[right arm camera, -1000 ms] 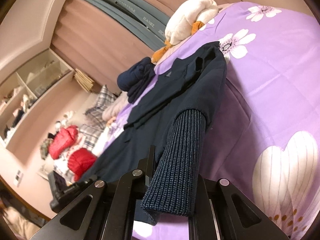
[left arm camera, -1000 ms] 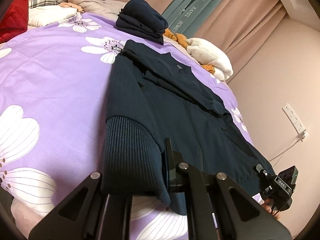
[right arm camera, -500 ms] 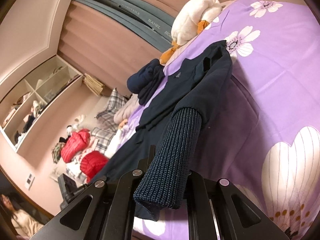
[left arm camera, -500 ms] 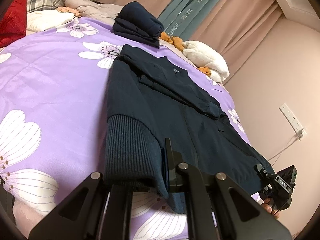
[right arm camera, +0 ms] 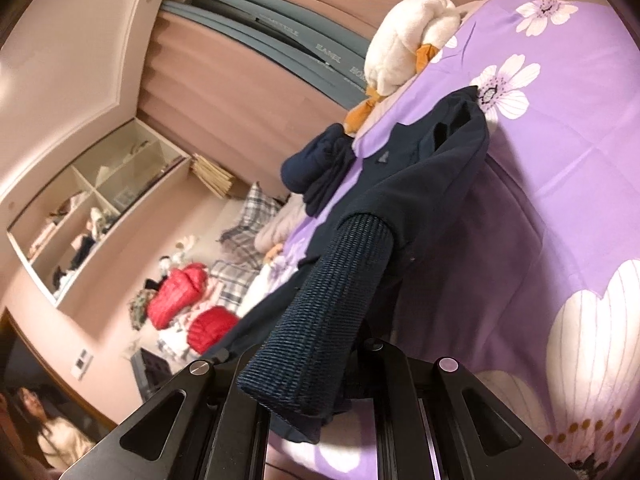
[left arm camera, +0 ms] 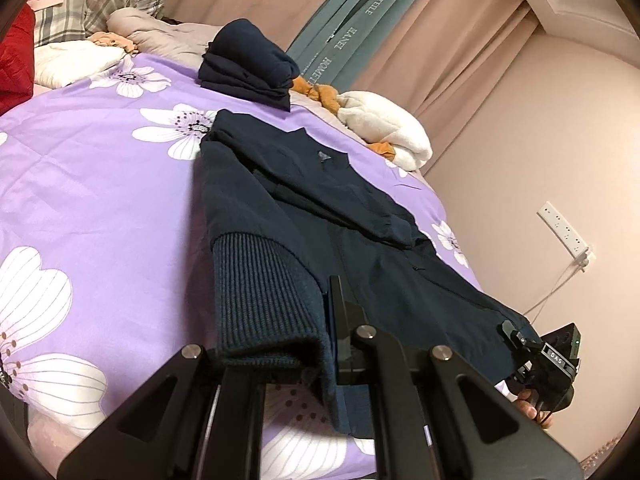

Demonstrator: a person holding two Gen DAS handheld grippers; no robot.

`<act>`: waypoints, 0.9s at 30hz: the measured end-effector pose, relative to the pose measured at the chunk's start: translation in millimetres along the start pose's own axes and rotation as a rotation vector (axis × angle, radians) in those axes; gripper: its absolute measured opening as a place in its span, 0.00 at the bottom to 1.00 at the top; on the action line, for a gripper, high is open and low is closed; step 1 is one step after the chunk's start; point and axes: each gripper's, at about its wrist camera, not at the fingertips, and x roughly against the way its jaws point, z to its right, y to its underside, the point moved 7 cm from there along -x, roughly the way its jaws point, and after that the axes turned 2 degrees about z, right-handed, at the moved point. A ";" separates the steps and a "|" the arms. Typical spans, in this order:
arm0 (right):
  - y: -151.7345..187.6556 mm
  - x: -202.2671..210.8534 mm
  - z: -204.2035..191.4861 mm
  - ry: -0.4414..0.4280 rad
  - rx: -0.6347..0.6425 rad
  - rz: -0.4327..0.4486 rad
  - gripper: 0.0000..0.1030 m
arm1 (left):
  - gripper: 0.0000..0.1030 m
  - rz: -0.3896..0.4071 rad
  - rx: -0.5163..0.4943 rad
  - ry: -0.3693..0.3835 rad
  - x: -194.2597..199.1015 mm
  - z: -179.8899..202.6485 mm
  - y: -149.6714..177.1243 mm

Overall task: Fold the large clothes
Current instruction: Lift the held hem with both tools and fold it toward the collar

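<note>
A dark navy jacket (left arm camera: 360,208) lies along a purple flowered bedspread (left arm camera: 100,184), sleeves folded across its chest. My left gripper (left arm camera: 318,308) is shut on the left corner of its ribbed hem (left arm camera: 260,288), which drapes over the left finger and hides it. In the left wrist view my right gripper (left arm camera: 552,360) holds the hem's other corner at the bed's right edge. In the right wrist view the ribbed hem (right arm camera: 332,304) hangs over my right gripper (right arm camera: 344,348), shut on it with the fingertips hidden. The jacket (right arm camera: 440,168) rises off the bedspread (right arm camera: 560,160) at this end.
A folded navy garment (left arm camera: 248,64) sits beyond the jacket's collar, with a white and orange plush (left arm camera: 384,128) to its right. Plaid pillows (left arm camera: 100,0) and a red quilted item (left arm camera: 12,52) lie far left. A wall socket (left arm camera: 564,232) is right. A person (right arm camera: 52,432) sits near shelves (right arm camera: 92,208).
Both grippers have lifted the hem end of the jacket a little off the bed. The right gripper has tipped upward, so more wall and shelving shows. Both grips are unchanged.
</note>
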 end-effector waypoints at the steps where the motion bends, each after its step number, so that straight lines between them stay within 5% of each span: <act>1: 0.0 0.2 -0.9 -0.005 -0.002 0.001 0.11 | 0.08 0.001 0.001 0.005 1.1 1.0 -0.6; 27: -9.1 30.2 -43.7 -0.157 0.053 0.051 0.11 | 0.08 0.045 -0.088 0.086 52.7 44.4 -19.0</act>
